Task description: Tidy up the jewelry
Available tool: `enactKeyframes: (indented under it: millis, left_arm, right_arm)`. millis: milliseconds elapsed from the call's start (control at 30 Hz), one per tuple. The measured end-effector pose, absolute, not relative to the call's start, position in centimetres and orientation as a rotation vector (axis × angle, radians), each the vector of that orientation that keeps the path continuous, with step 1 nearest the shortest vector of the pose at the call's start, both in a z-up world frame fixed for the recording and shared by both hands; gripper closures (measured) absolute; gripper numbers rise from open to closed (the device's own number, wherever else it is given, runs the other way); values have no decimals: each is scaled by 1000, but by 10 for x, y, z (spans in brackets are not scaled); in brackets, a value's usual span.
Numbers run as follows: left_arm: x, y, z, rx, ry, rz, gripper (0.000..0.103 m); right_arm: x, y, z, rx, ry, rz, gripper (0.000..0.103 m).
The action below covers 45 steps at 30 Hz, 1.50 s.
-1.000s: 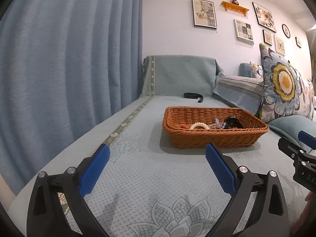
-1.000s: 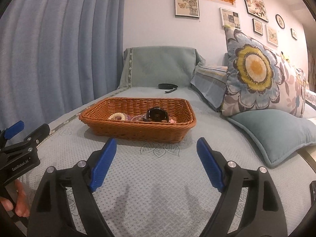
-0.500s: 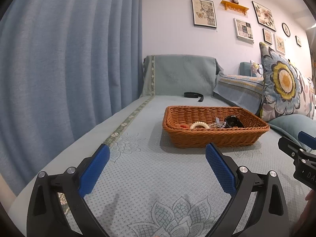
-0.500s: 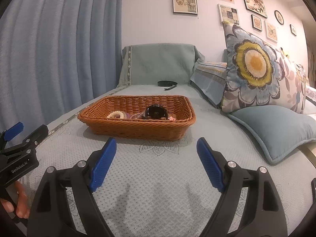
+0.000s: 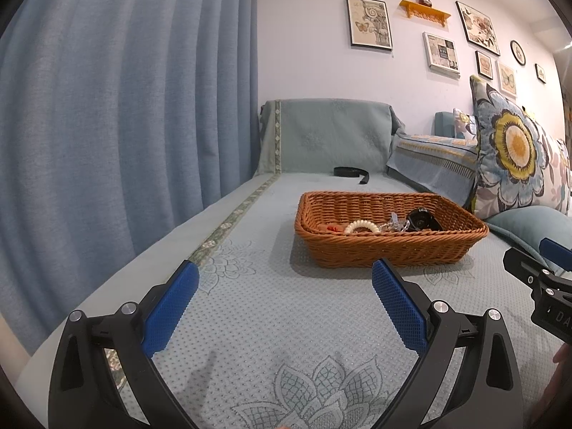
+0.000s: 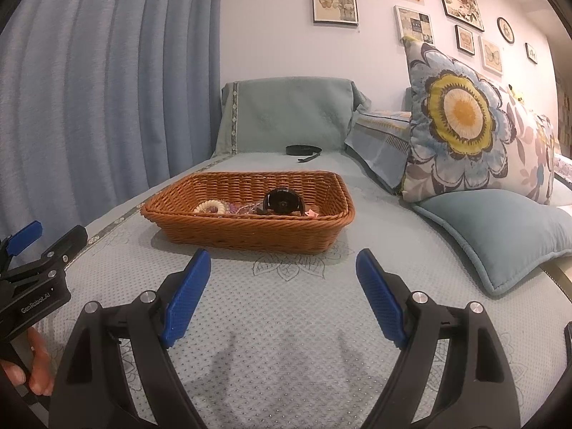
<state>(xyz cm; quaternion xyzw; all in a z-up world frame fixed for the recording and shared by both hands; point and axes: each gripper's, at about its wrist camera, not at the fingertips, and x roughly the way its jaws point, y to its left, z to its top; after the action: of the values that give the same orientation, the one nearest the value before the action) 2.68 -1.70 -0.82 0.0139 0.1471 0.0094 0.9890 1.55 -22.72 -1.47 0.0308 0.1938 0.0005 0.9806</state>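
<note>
A brown wicker basket [image 5: 389, 250] [image 6: 250, 237] stands on the grey-green sofa cover ahead of both grippers. Inside lie a cream bead bracelet [image 5: 361, 227] [image 6: 211, 206], a black watch [image 5: 422, 220] [image 6: 284, 202], small red pieces [image 5: 332, 228], a clear trinket [image 5: 393, 223] and a pink bit [image 6: 312, 212]. My left gripper [image 5: 284, 275] stands open and empty, short of the basket's near left corner. My right gripper [image 6: 282, 262] is open too, empty, just short of the basket's front wall. Each gripper shows at the edge of the other's view.
A black strap [image 5: 352, 172] [image 6: 304, 151] lies on the cover beyond the basket. A floral cushion [image 6: 464, 121] and a plain teal cushion [image 6: 500, 236] rest at the right. A blue curtain [image 5: 125, 107] hangs along the left edge of the seat.
The right wrist view tilted slightly between the first and second earlier frames, then settled. Both grippers stay open and in place.
</note>
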Motion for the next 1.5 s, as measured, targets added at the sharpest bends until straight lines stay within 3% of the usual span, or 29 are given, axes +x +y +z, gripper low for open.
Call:
enactKeyframes:
  millis: [1500]
  left_arm:
    - [27,-13,-11,29,301,23,8]
  right_arm:
    - [16,-226,-15,64,400,2,24]
